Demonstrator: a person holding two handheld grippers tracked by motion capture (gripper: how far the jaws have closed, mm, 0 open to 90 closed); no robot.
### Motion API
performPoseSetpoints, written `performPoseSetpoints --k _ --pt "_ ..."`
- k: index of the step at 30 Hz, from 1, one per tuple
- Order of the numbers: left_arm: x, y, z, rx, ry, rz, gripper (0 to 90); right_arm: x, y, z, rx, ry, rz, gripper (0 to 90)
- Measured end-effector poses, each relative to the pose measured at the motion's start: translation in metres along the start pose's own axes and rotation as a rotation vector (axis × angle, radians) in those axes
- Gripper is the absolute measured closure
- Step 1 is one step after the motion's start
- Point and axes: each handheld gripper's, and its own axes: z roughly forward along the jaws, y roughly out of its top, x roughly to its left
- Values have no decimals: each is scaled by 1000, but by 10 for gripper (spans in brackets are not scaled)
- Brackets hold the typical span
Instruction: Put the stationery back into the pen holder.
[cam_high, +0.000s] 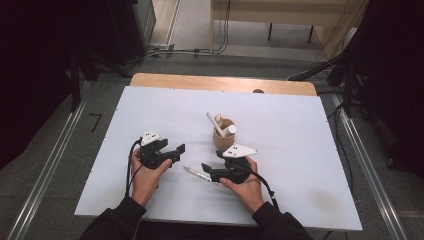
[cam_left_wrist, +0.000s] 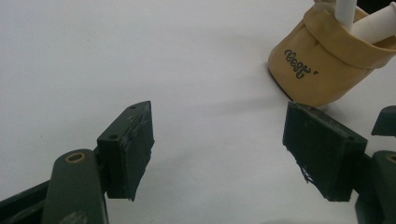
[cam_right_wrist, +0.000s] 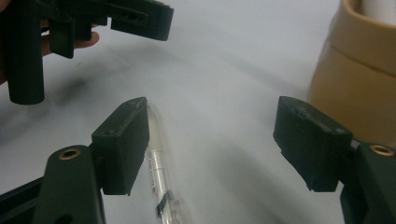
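Right gripper (cam_right_wrist: 212, 140), jaws wide and holding nothing: clear pen (cam_right_wrist: 159, 175) flat on the white table (cam_right_wrist: 224, 65), against one jaw's inner face, long axis running away between them; left gripper (cam_high: 172, 152) farther, equally wide.

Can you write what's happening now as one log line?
right gripper: open, around clear plastic pen | left gripper: open, empty | tan fabric pouch: upright

We see white bench (cam_high: 150, 110) with bare wooden strip (cam_high: 200, 82) along far edge. We note pale wooden desk (cam_high: 280, 10) beyond on grey floor (cam_high: 200, 60), cables (cam_high: 225, 30) trailing below it.
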Motion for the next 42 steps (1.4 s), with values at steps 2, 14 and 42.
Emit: performPoseSetpoints --k 2,14,42 --pt "0 0 0 1 1 0 256 2 0 2 4 9 -3 274" --pt "0 -1 1 5 1 2 256 15 0 15 31 38 -43 370" --pt "-2 -1 2 10 -4 6 257 27 0 32 112 57 -146 599"
